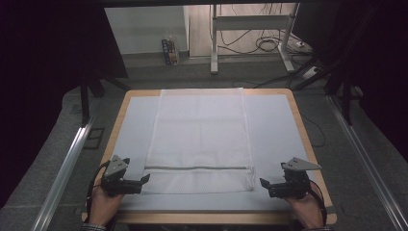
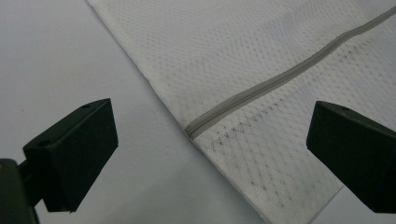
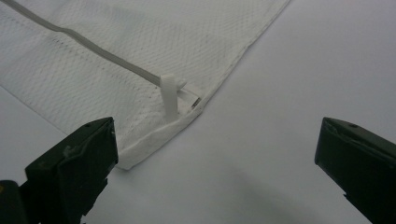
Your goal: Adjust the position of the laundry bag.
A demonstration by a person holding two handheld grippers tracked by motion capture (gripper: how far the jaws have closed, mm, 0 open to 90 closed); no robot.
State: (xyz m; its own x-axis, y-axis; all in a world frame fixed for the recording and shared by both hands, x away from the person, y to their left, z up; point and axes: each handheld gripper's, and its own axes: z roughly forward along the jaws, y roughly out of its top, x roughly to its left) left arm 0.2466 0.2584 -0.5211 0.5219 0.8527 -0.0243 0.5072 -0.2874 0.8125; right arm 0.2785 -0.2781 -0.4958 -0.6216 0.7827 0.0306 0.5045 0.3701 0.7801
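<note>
Mesh bag point(image 1: 199, 139) is lying flat in the middle of the table point(image 1: 279, 125), its long side running away from the person. Its zipper point(image 1: 197, 168) is running across near the close end, and the pull tab point(image 3: 170, 95) is sitting on the right. The right gripper point(image 1: 265, 184) is waiting nearest the tab. The left gripper point(image 1: 144, 180) is waiting by the other corner. Both are gaping wide, holding nothing.

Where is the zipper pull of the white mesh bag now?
In the right gripper view the zipper pull stands at the mesh bag edge, near its corner, ahead of the right hand-held gripper.
</note>
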